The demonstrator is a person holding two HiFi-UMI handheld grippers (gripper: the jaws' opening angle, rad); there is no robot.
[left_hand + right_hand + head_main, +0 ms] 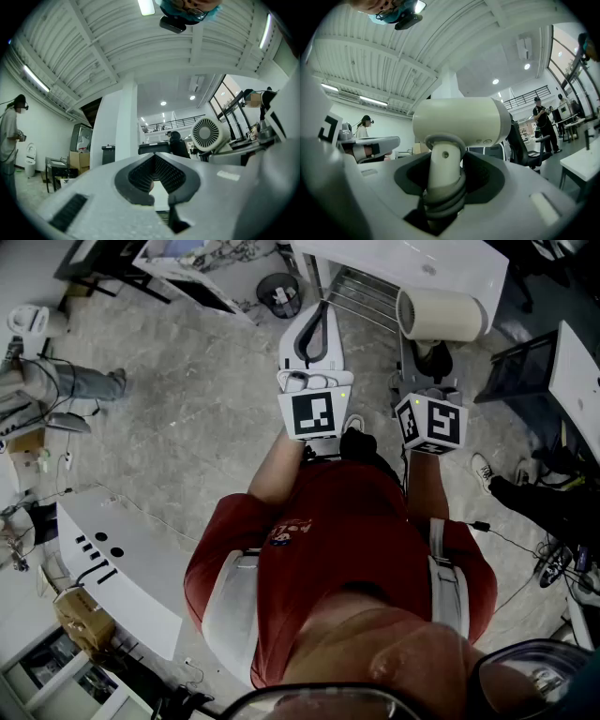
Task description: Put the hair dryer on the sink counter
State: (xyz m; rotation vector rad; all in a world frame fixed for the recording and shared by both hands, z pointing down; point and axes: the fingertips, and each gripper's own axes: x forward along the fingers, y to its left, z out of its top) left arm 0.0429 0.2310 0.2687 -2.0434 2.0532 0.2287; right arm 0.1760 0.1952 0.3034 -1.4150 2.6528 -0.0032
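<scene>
Although the hair dryer (441,315) is off any surface and firmly in hand, the putting-down itself is not yet done. It hangs in the air over the floor (206,381), on the near side of the white counter (403,263) at the far edge of the head view, which I take to be the sink counter. What is left, as I judge it, is to carry it the short way forward over that top, lower it and let go. The right gripper (444,176) is clamped on the dryer's handle (443,159), low down where the grey cord (440,199) is wound round it in coils. The handle runs away from the person along the jaws. The barrel (461,122) sits at the handle's far end with its long axis crosswise, left to right across the scene and roughly level. Its round intake grille (206,133) faces left toward the other hand, so the outlet should point right — though no view shows that end face-on. The left gripper (157,171) is held just left of the dryer, apart from it, carrying nothing — its jaw tips look drawn together.
</scene>
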